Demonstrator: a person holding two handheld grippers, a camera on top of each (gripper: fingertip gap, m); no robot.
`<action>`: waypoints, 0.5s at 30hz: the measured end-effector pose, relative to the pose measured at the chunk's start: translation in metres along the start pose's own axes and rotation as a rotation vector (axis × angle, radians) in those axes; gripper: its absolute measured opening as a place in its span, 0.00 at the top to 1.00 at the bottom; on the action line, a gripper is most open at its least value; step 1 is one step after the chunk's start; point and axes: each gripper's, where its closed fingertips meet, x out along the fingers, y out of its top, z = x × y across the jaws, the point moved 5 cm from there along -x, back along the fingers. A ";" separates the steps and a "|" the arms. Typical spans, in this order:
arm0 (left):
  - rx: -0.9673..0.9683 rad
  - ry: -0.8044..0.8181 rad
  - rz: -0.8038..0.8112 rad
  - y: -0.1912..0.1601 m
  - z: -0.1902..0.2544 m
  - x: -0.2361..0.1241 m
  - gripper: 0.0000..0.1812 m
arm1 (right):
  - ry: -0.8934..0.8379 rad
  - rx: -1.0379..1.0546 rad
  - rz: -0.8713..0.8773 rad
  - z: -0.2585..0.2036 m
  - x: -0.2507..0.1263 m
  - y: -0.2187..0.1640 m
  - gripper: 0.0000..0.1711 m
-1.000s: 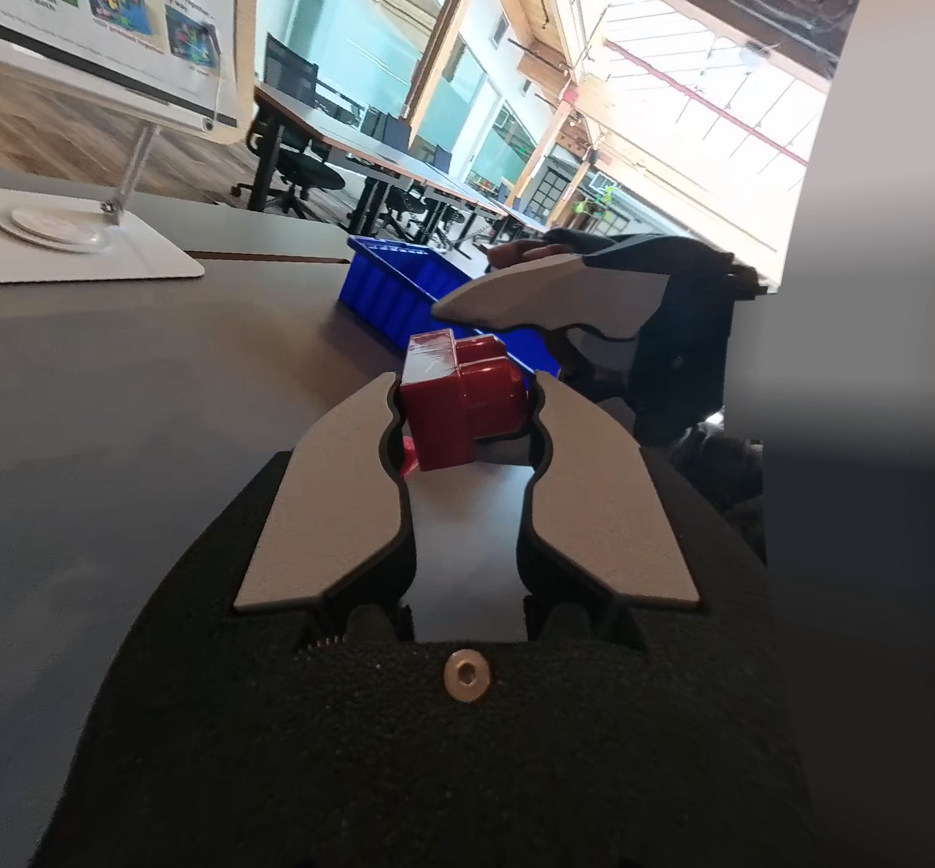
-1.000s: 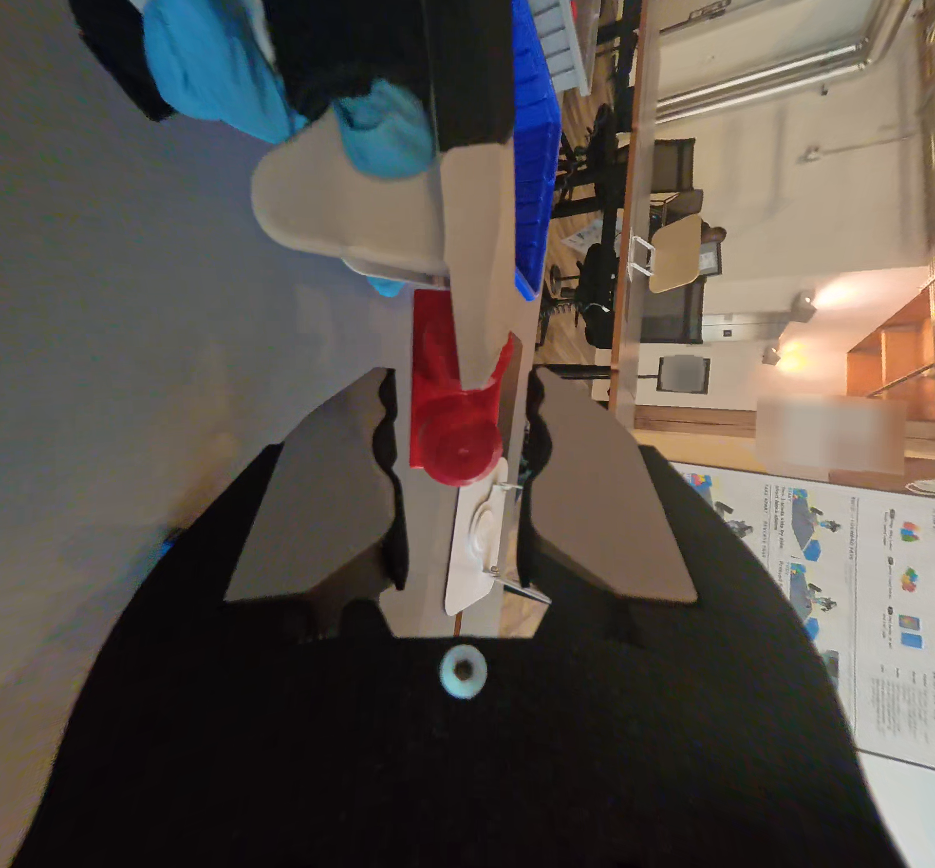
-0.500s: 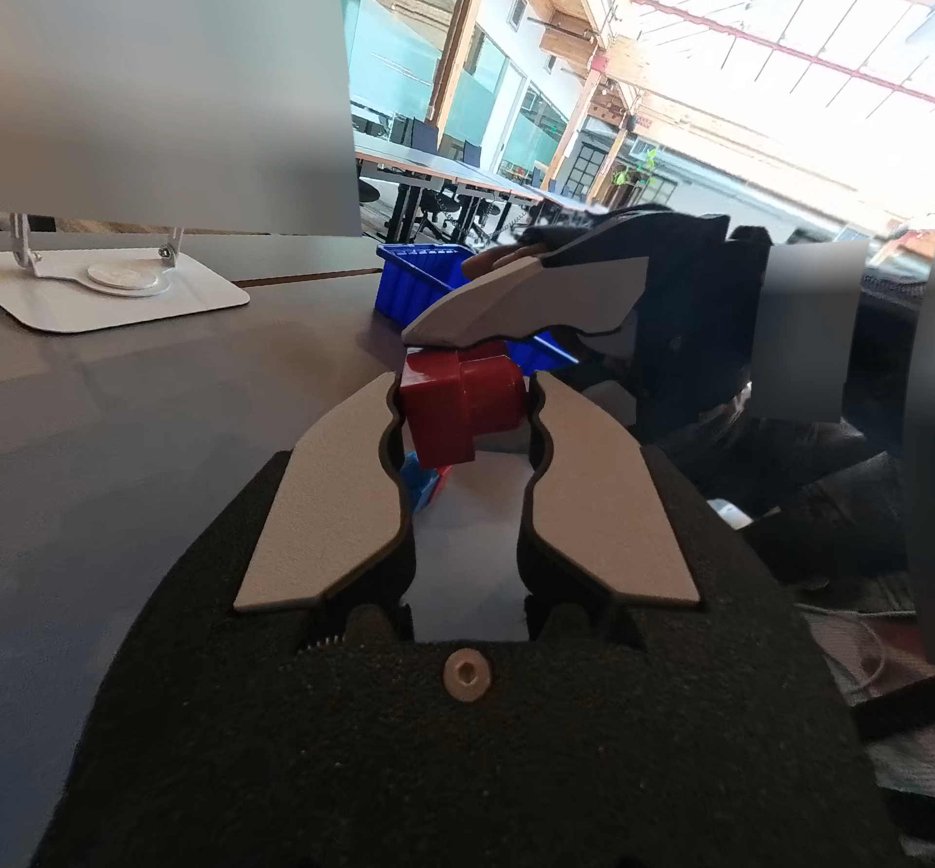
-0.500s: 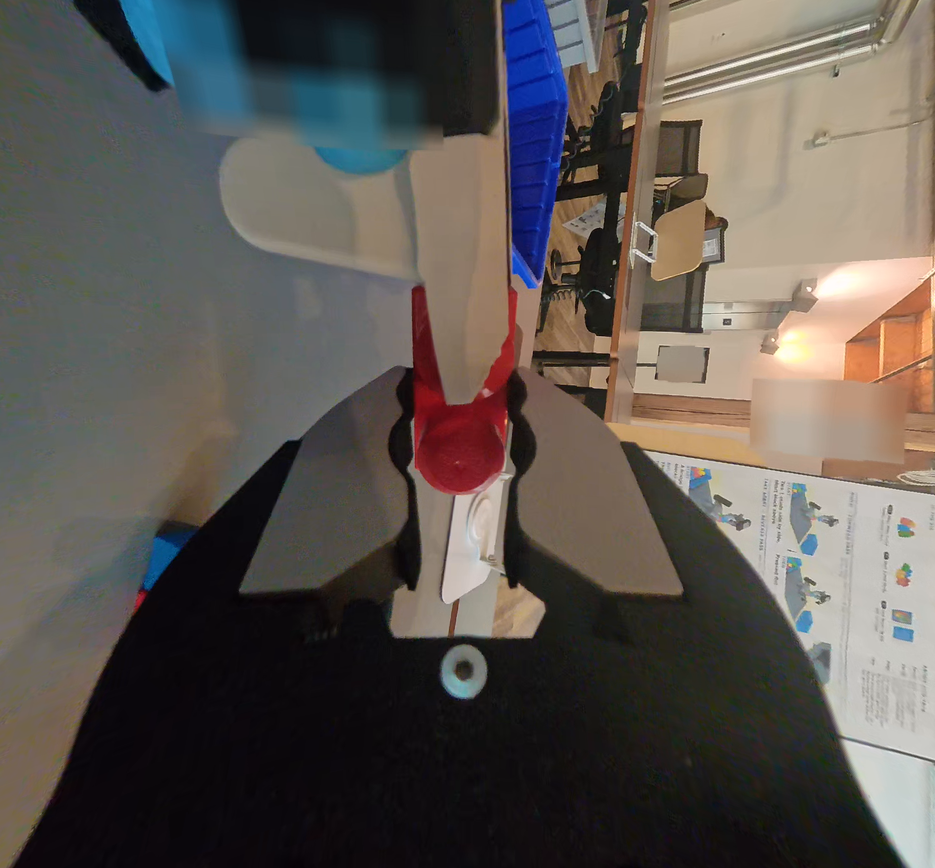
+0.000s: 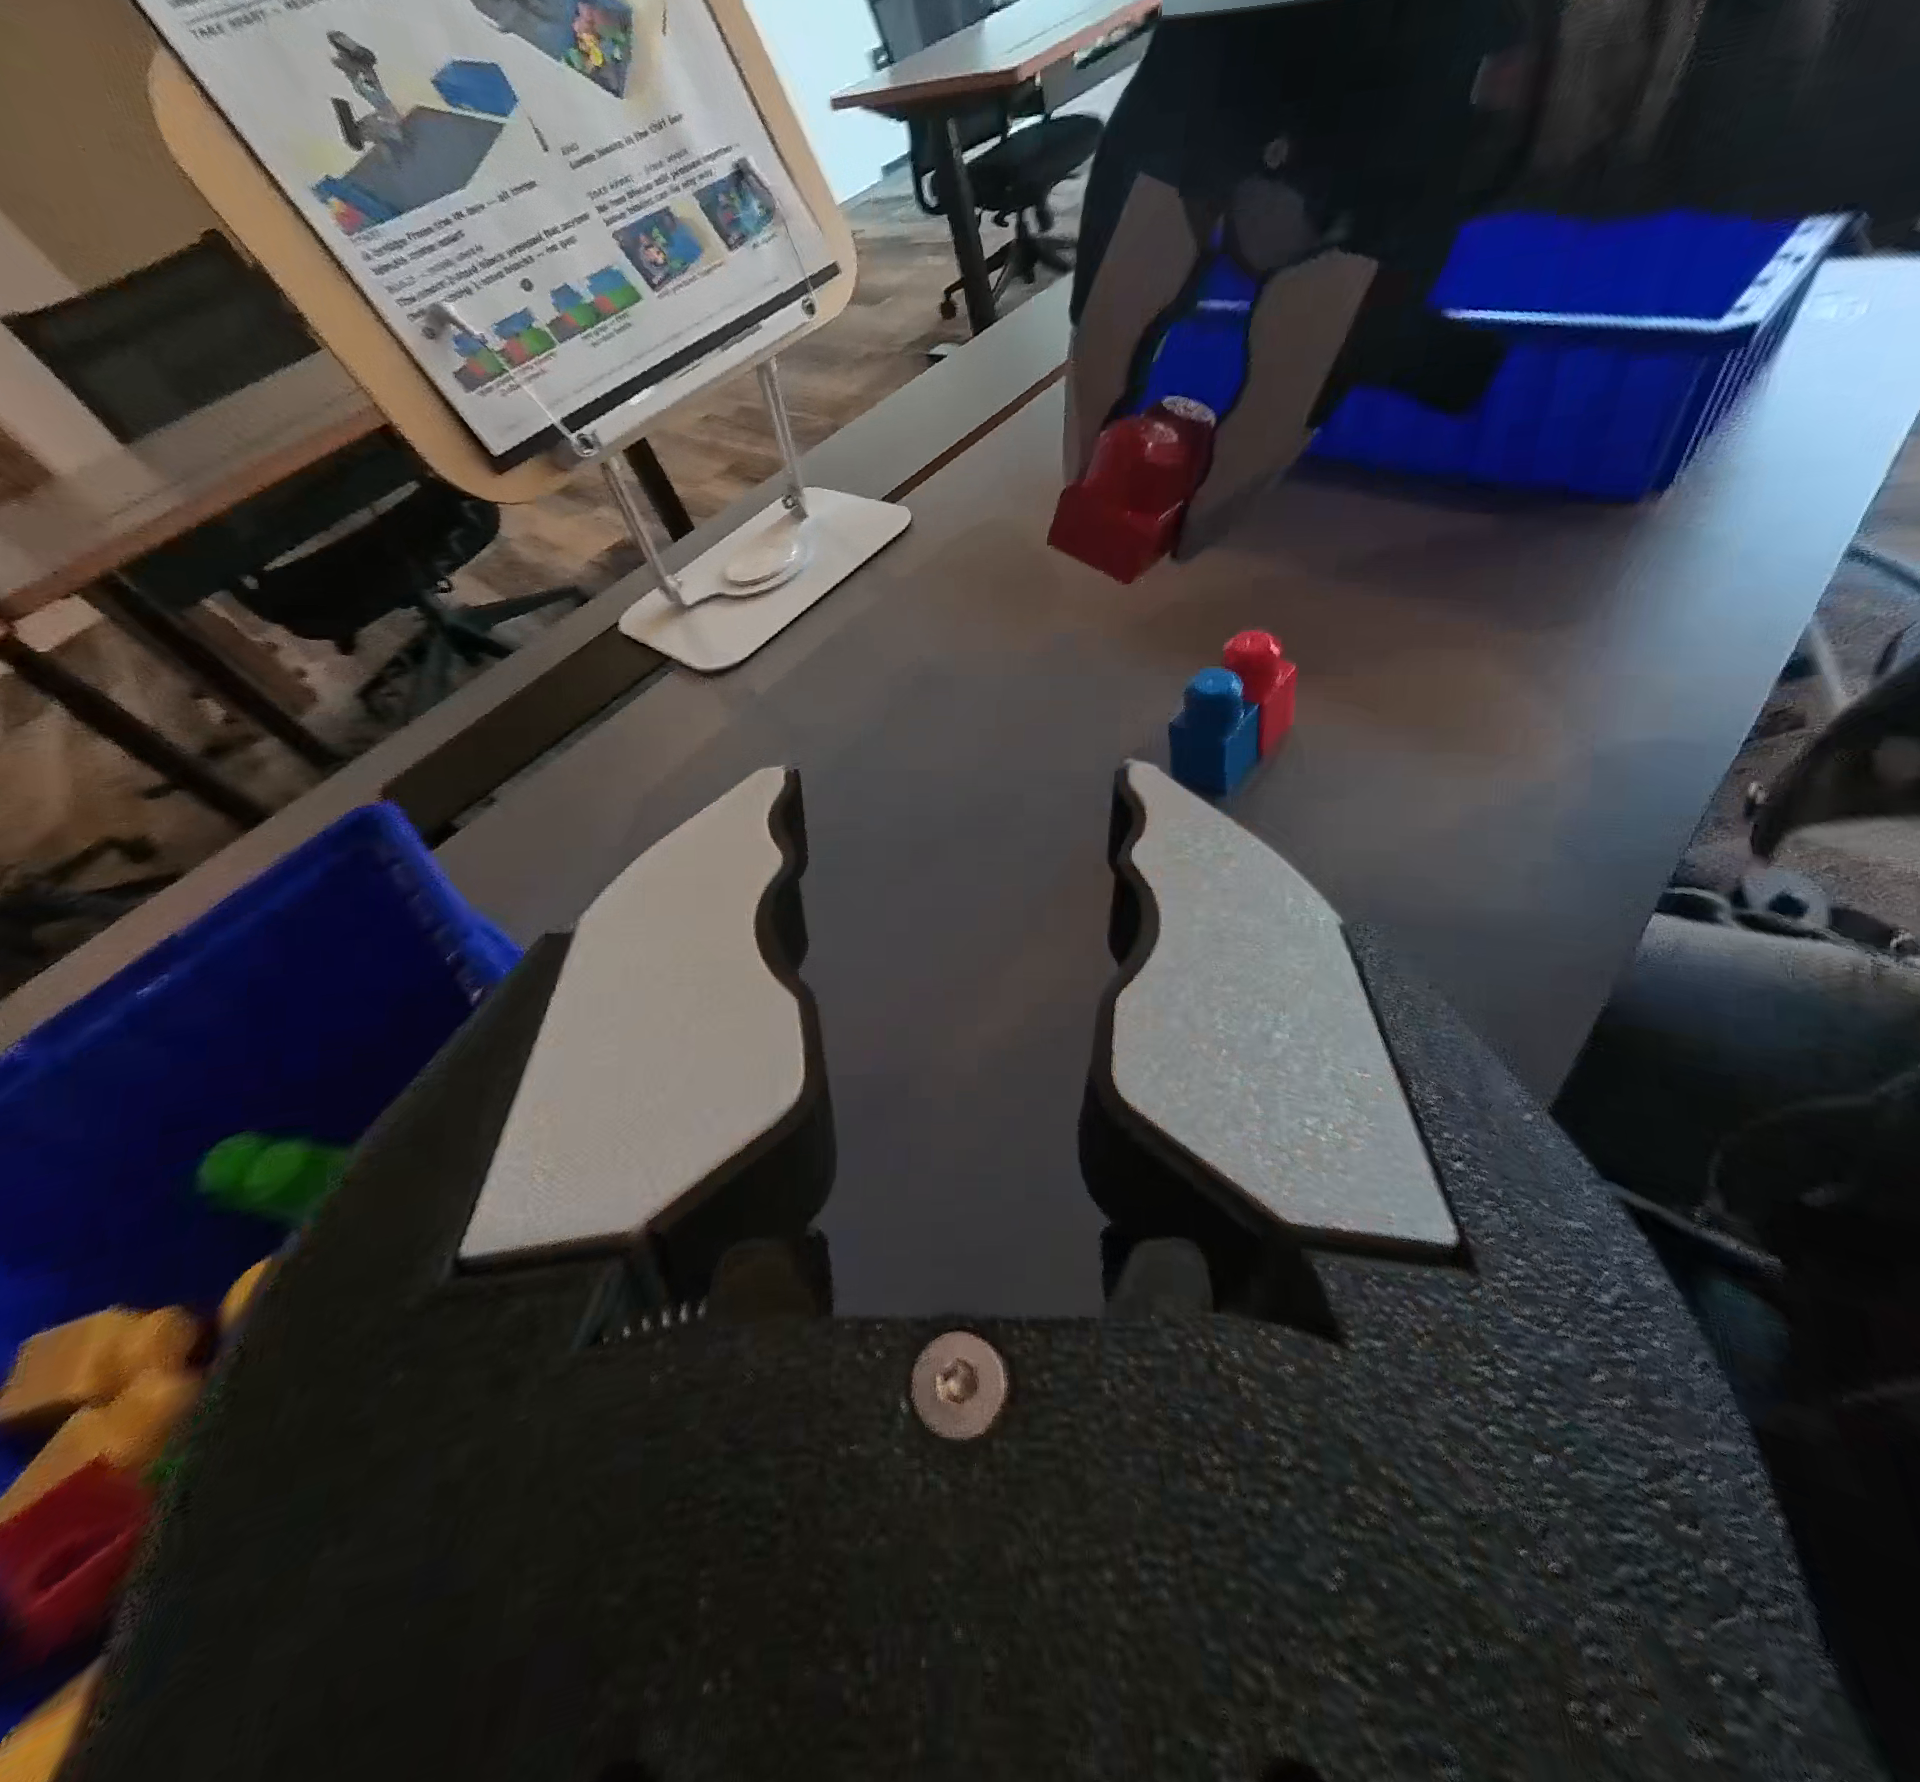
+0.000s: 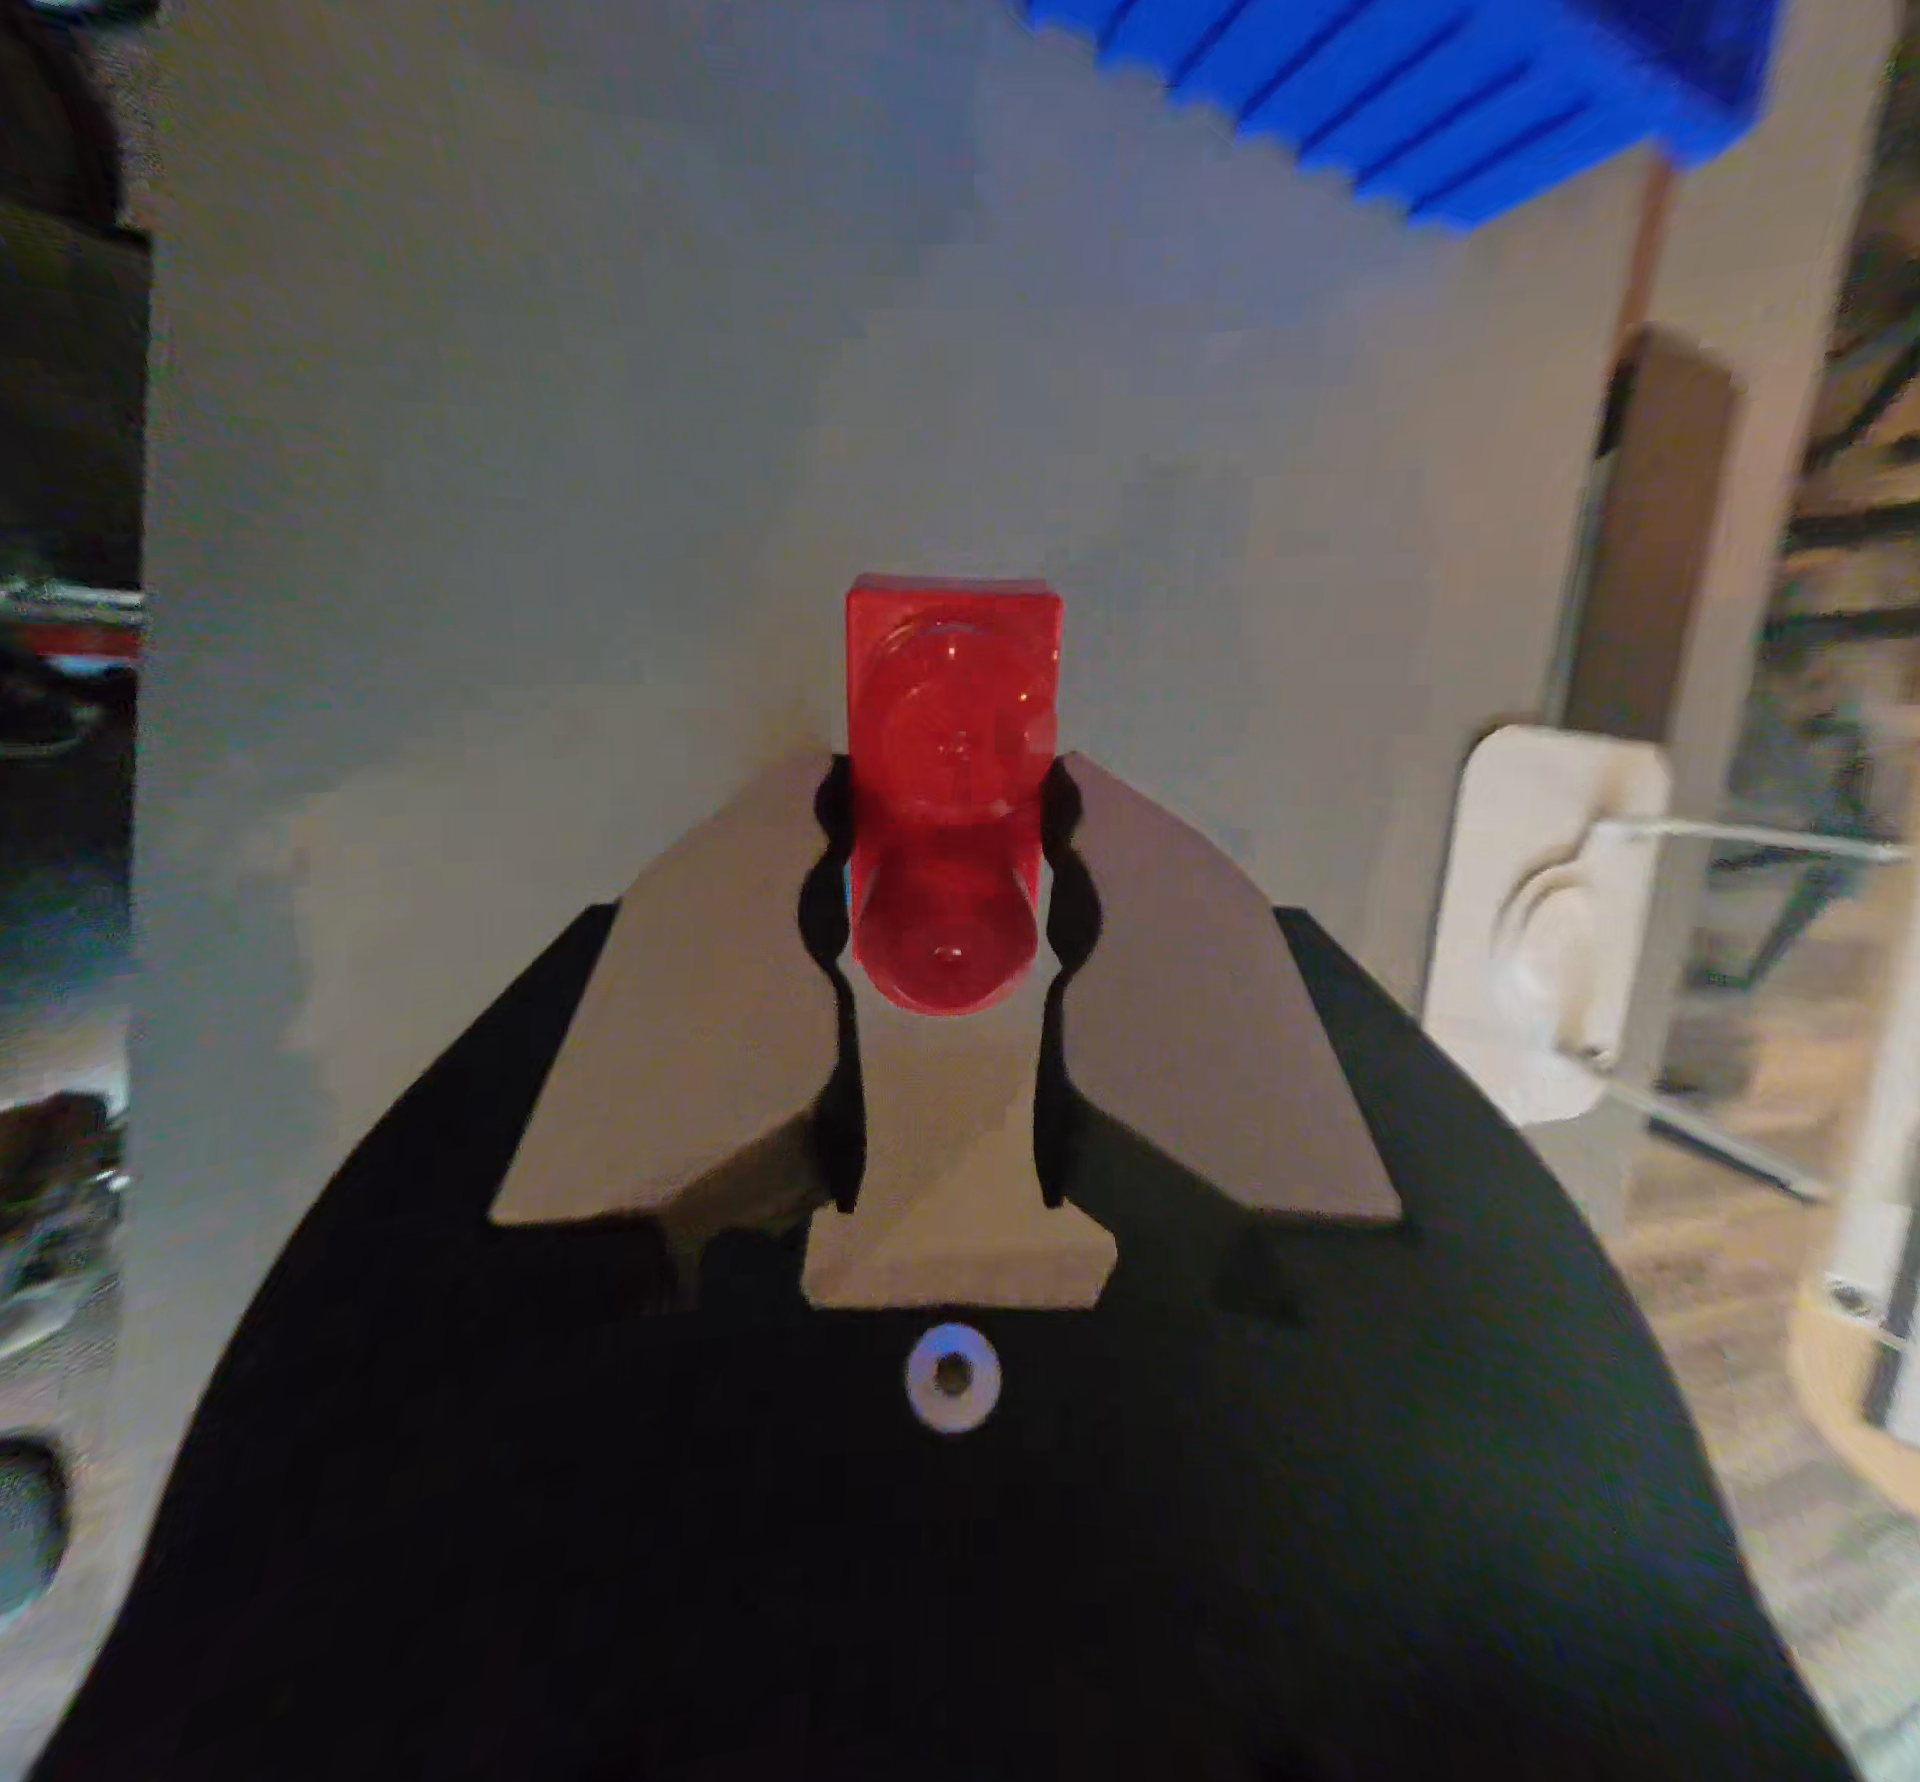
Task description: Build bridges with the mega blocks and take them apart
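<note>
My right gripper [image 6: 948, 797] is shut on a long red block [image 6: 951, 776] and holds it above the grey table. The left wrist view shows that gripper [image 5: 1164, 475] farther off with the red block [image 5: 1132, 491] between its fingers. My left gripper [image 5: 954, 797] is open and empty above the table, near a blue bin [image 5: 208, 1057] of mixed blocks at lower left. A small blue block [image 5: 1210, 730] and a small red block [image 5: 1262, 688] stand side by side, touching, on the table [image 5: 935, 693] to the right of my left gripper.
A second blue bin [image 5: 1538, 382] stands at the far right of the table; it also shows in the right wrist view [image 6: 1351, 18]. An instruction sign on a white stand [image 5: 769, 569] sits at the table's far edge. A person is behind the right gripper. Across from one pair of fingers to the other is roughly 20 cm.
My left gripper let go of the red block, opened and pulled back toward the bin of blocks. My right gripper closed on the red block and carried it away.
</note>
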 end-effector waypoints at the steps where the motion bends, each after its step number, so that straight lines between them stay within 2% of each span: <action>1: 0.006 0.027 -0.014 -0.001 0.000 -0.009 0.71 | 0.038 0.025 -0.035 0.000 0.002 -0.009 0.80; 6: 0.008 0.107 0.017 0.000 0.001 -0.044 0.74 | 0.191 0.085 -0.222 -0.011 0.018 -0.047 0.80; 15: 0.013 0.093 0.082 0.005 0.005 -0.058 0.76 | 0.291 0.153 -0.306 -0.027 0.052 -0.070 0.80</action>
